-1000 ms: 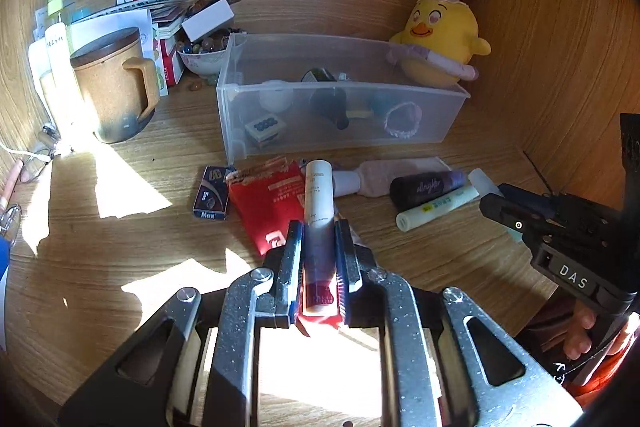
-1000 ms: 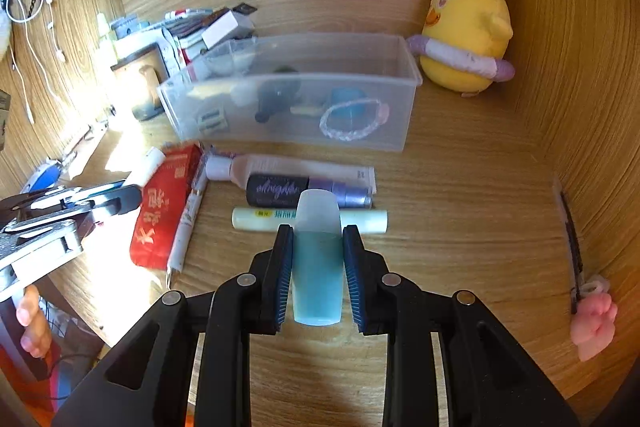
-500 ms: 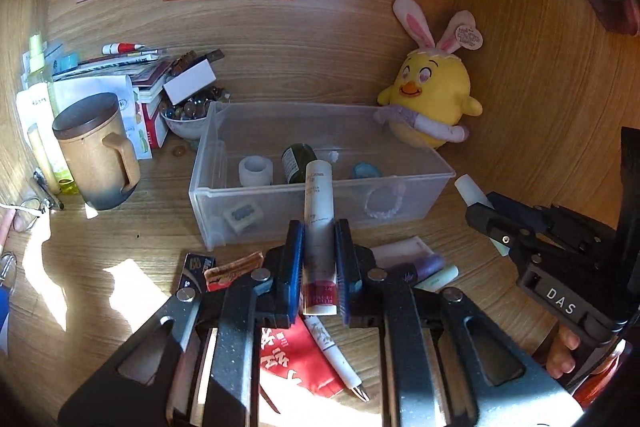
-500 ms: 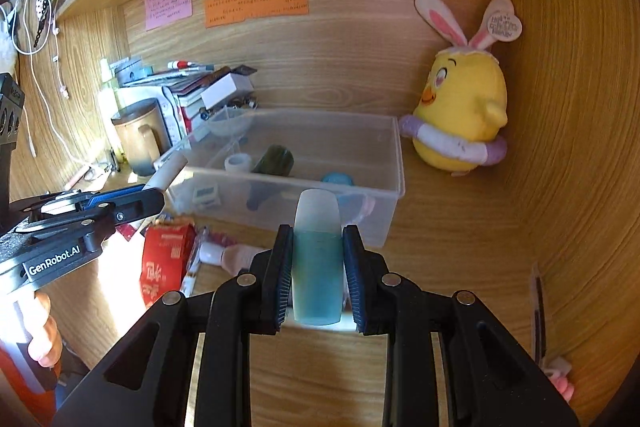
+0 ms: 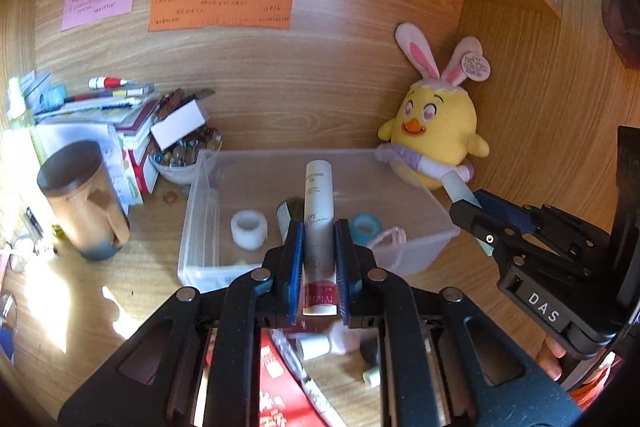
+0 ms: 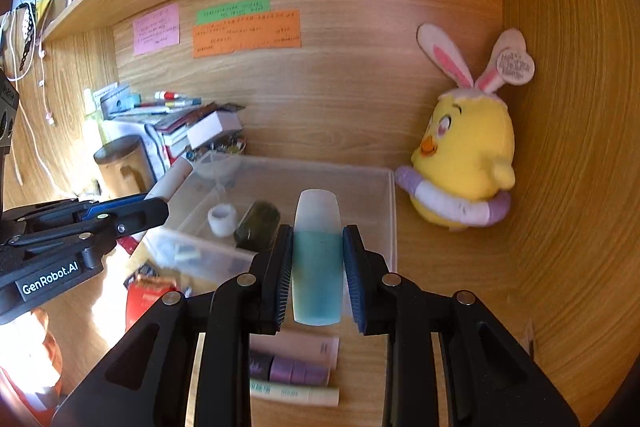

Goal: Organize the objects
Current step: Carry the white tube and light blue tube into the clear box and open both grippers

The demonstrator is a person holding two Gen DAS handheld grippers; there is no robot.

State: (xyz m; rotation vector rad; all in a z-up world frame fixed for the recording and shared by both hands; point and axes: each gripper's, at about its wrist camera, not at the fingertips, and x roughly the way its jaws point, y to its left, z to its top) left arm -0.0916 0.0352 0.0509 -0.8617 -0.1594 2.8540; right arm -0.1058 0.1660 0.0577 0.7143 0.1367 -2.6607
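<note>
while the left wrist view looks down over the clear plastic bin [image 5: 200, 227], the left gripper [image 5: 316, 259] is clamped on a white tube with a red base [image 5: 319, 227], held above the bin's near wall and pointing toward the back. already lying in the bin are a white tape roll [image 5: 249, 229], a dark bottle [image 5: 289, 213], a teal roll [image 5: 364, 227] and a pink bead bracelet [image 5: 390, 237]. below the gripper, on the desk, a red packet [image 5: 276, 379], a pen [image 5: 316, 395] and a pale capped tube [image 5: 320, 345] are not yet put away.

from the right wrist view, the right gripper [image 6: 318, 263] is closed on a teal bottle with a frosted cap [image 6: 317, 259], hanging over the bin's near right corner [image 6: 390, 219]. under it on the desk lie a pink tube [image 6: 296, 345], a purple bottle [image 6: 290, 369] and a pale green tube [image 6: 294, 393].

my judgement: the sorting is partway, with two items held ready to drop and about six left outside.
</note>
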